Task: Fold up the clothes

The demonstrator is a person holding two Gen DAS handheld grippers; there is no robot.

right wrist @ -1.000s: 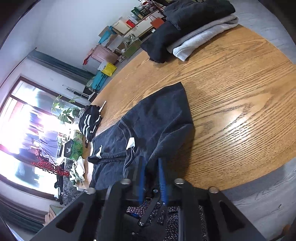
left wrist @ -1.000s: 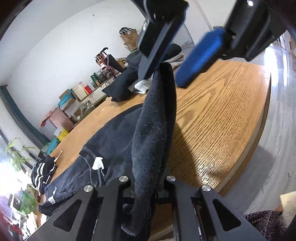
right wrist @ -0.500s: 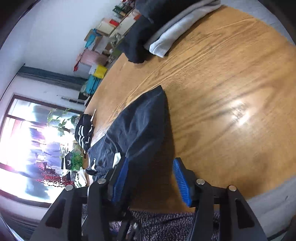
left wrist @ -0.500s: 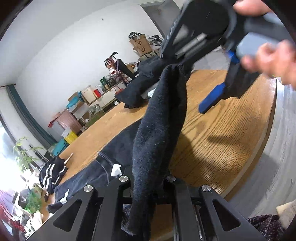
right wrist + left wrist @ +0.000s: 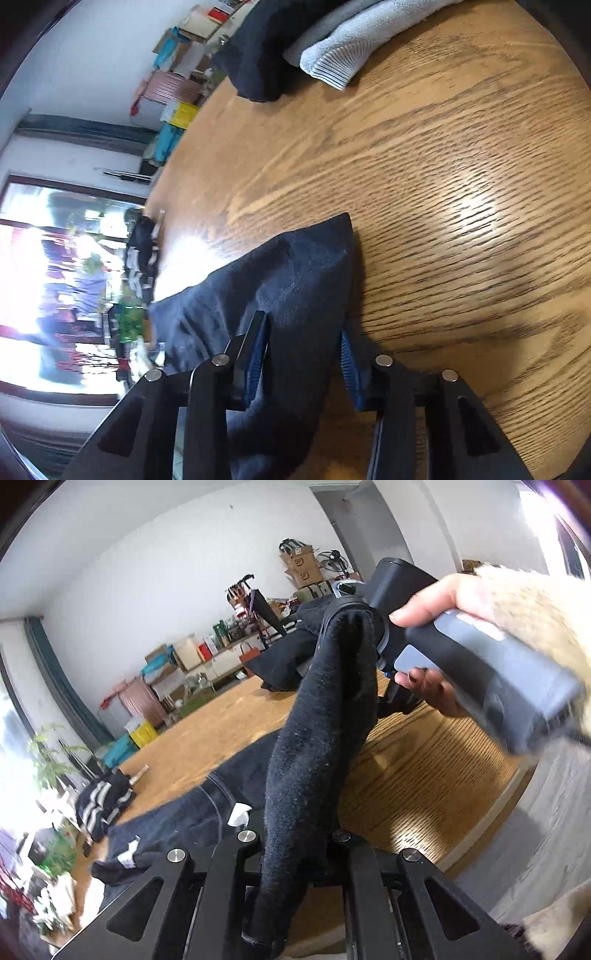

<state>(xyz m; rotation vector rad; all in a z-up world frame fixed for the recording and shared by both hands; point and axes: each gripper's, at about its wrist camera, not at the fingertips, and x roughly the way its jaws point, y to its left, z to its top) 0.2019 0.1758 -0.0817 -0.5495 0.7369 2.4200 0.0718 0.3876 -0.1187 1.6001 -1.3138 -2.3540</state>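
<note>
A black garment (image 5: 314, 746) hangs taut from my left gripper (image 5: 295, 843), which is shut on it with the fingertips buried in the cloth. The rest of the dark garment (image 5: 192, 812) lies flat on the wooden table (image 5: 424, 775). Its upper end reaches my right gripper, whose grey body (image 5: 472, 664) a hand (image 5: 436, 602) holds close in front of the left wrist camera. In the right wrist view the right gripper (image 5: 303, 360) is open. A fold of the black garment (image 5: 295, 280) lies between its blue pads (image 5: 258, 350), ending in a corner on the table (image 5: 461, 147).
A stack of folded clothes, black (image 5: 258, 55) and pale grey (image 5: 351, 44), sits at the table's far end. A black-and-white striped garment (image 5: 103, 805) lies near the far left edge. The table's rounded edge (image 5: 513, 794) runs close on the right. Boxes (image 5: 184, 653) line the far wall.
The right gripper has gone from shut on the garment to open, with cloth still between its pads. The hand and right gripper have come nearer the left camera, and the cloth is held higher.
</note>
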